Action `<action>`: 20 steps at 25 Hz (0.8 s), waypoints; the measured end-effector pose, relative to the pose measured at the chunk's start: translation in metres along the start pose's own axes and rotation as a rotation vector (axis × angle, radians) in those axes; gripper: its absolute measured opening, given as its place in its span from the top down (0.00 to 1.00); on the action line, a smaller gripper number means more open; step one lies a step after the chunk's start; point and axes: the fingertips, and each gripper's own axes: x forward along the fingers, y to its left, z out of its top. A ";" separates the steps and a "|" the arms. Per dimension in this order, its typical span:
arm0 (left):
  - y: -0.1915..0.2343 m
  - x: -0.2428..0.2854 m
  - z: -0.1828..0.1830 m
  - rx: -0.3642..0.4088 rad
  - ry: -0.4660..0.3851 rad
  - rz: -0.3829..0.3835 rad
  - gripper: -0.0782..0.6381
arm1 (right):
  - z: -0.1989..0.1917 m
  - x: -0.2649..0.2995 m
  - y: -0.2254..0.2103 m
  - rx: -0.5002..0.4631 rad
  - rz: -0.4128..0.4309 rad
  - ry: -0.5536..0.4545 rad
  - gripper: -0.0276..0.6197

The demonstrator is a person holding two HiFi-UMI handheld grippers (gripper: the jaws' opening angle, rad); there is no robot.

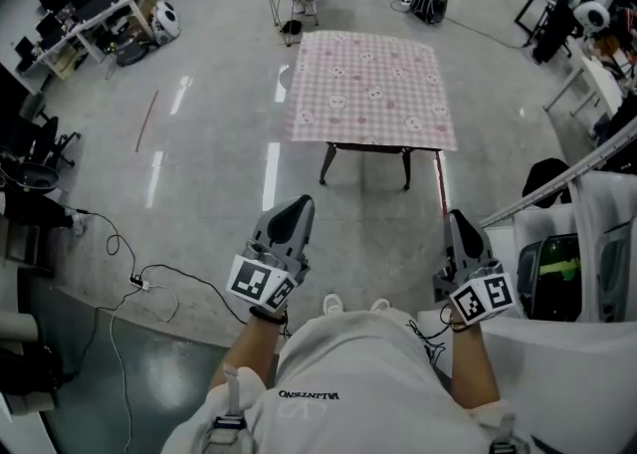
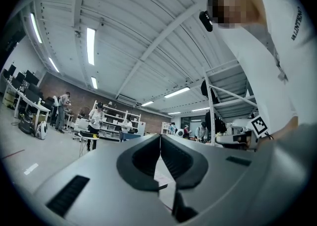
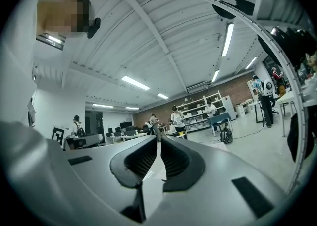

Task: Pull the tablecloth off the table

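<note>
Currently spread flat over the table (image 1: 368,148): pink checked tablecloth (image 1: 370,89), well ahead across open floor, hem hanging a little over the near edge and both sides. Looks thin, soft and light (woven or coated, can't tell from here), so expect folding and bunching, not sliding as one stiff sheet. Probably low pull force, no breakage risk, maybe some drag on the top. Best grab: the near hem, one pinch toward each near corner, taking a fold of the overhang, not flat fabric on the top. Single-point pull: likely skew and roping. Left gripper (image 1: 299,205): held low in front of the person, pointing toward the table, jaws together at the tips, nothing between them, touching nothing. Right gripper (image 1: 456,215): same story, jaws closed tip to tip, empty, in free air. Both well apart from the cloth. Before any pinch, would need jaws opened enough to swallow a doubled fold of hem, then shut firmly, since thin fabric tends to slip out of a loose bite. Near corners roughly in line with the two grippers, handy for a two-point pull.
</note>
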 end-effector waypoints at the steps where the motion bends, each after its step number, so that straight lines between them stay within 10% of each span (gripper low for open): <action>1: 0.002 -0.002 0.000 0.000 0.001 -0.005 0.89 | -0.001 0.002 0.003 -0.003 0.000 0.001 0.88; 20: 0.032 -0.012 -0.019 -0.066 0.024 -0.025 0.73 | -0.029 0.034 0.022 0.002 -0.004 0.066 0.82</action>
